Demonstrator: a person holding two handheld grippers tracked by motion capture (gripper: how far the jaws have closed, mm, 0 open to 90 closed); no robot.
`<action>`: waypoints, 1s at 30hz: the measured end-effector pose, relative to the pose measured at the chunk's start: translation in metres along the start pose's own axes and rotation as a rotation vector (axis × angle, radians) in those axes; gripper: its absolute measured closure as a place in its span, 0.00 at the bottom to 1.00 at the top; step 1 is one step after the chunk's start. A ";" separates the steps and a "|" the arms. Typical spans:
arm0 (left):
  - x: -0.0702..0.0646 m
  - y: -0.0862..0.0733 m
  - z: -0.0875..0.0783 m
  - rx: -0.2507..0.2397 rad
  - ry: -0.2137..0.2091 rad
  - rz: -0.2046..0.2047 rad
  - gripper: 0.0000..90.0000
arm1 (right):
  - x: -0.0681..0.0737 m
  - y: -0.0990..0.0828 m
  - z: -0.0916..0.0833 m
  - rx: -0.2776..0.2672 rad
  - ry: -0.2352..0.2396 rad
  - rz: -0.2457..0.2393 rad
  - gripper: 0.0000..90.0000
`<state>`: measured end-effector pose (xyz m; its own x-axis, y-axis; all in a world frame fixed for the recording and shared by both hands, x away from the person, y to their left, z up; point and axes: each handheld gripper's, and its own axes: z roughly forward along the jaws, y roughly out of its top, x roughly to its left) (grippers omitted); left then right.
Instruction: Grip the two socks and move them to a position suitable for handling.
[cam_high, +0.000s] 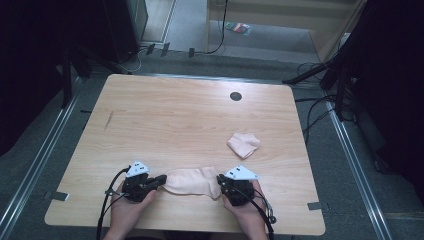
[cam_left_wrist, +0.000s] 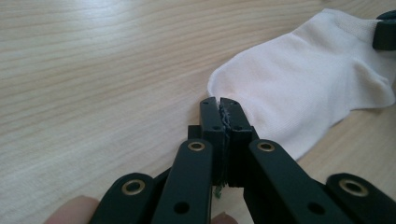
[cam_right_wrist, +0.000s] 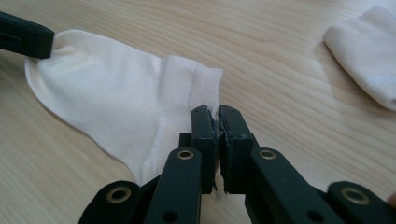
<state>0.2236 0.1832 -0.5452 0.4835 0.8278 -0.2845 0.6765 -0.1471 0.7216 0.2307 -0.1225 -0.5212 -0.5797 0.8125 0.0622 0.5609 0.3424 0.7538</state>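
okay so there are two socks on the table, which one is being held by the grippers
The flat sock at the near edge, stretched between the left gripper and right gripper. The folded sock lies apart, farther back, untouched.

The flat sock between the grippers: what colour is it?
Pale pinkish white sock, plain, best seen in the right gripper view.

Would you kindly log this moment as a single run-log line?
left tool: shut on sock toe | right tool: shut on sock cuff | sock flat on table | second sock: folded, apart
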 end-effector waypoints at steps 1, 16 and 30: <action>-0.002 0.000 -0.001 0.004 0.000 0.003 1.00 | -0.001 -0.002 -0.001 0.003 -0.002 -0.001 0.97; 0.009 0.002 -0.002 -0.080 -0.006 -0.022 0.35 | -0.049 0.000 -0.019 -0.092 -0.024 0.092 0.65; 0.064 0.018 -0.018 -0.235 0.168 -0.062 0.10 | -0.114 0.031 -0.003 -0.127 -0.199 0.128 0.60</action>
<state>0.2561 0.2430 -0.5390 0.3330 0.9124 -0.2380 0.5454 0.0195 0.8379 0.3127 -0.2053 -0.5030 -0.3738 0.9266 0.0417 0.5358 0.1790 0.8252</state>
